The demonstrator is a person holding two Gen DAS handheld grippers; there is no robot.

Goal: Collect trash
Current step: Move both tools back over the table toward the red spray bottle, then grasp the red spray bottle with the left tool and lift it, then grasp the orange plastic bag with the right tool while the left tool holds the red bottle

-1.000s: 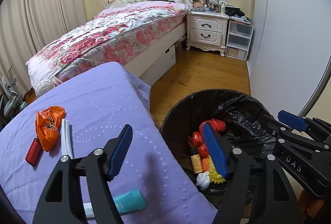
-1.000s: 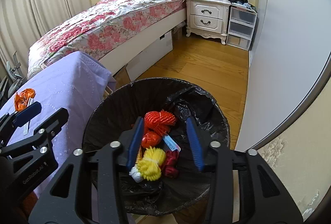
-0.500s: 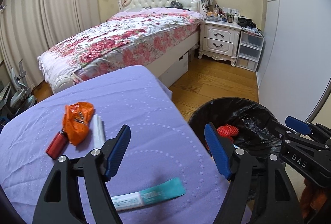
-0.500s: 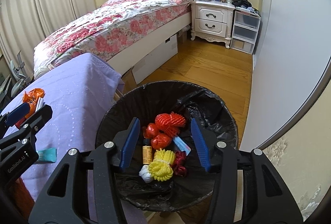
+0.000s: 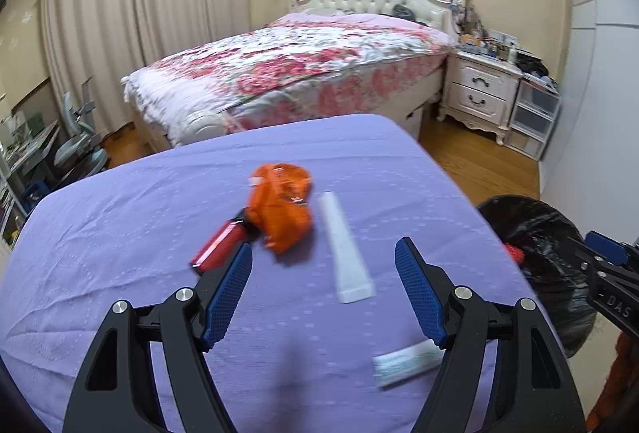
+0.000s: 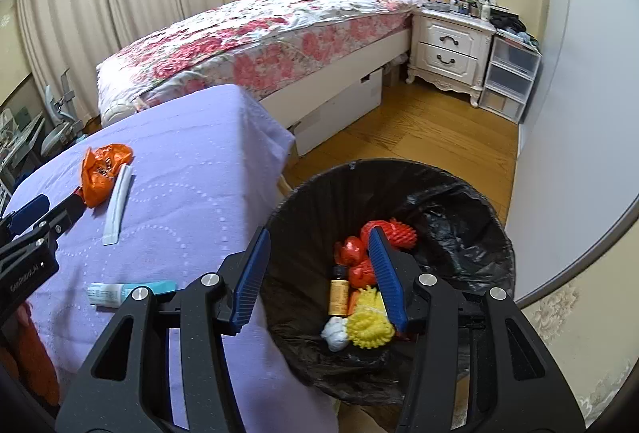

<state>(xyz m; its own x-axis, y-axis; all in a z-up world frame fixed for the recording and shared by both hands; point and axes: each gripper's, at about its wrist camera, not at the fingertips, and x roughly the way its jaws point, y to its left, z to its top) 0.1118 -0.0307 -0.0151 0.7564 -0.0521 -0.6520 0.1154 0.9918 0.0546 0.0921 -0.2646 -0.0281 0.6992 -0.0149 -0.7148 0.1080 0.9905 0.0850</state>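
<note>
My left gripper [image 5: 323, 289] hangs over a table under a purple cloth [image 5: 120, 253], its blue pads wide apart and holding nothing. Directly ahead, centred between the jaws and just beyond their tips, lies a flat white tube [image 5: 345, 247]. Its long axis runs almost straight away from me, leaning slightly left at the far end; the broad crimped end points back toward me and the narrow end points away. Just left of it sits a crumpled orange wrapper [image 5: 281, 211], touching a red stick-shaped item [image 5: 217, 243] that runs diagonally toward my left pad. A teal-and-white tube [image 5: 407, 359] lies crosswise near my right pad.

My right gripper [image 6: 317, 273], also apart and empty, hovers over the near rim of a black-lined trash bin [image 6: 471, 217] that already holds several pieces. The left one is clearly nearer the white tube. I judge that closing across its width needs little turning.
</note>
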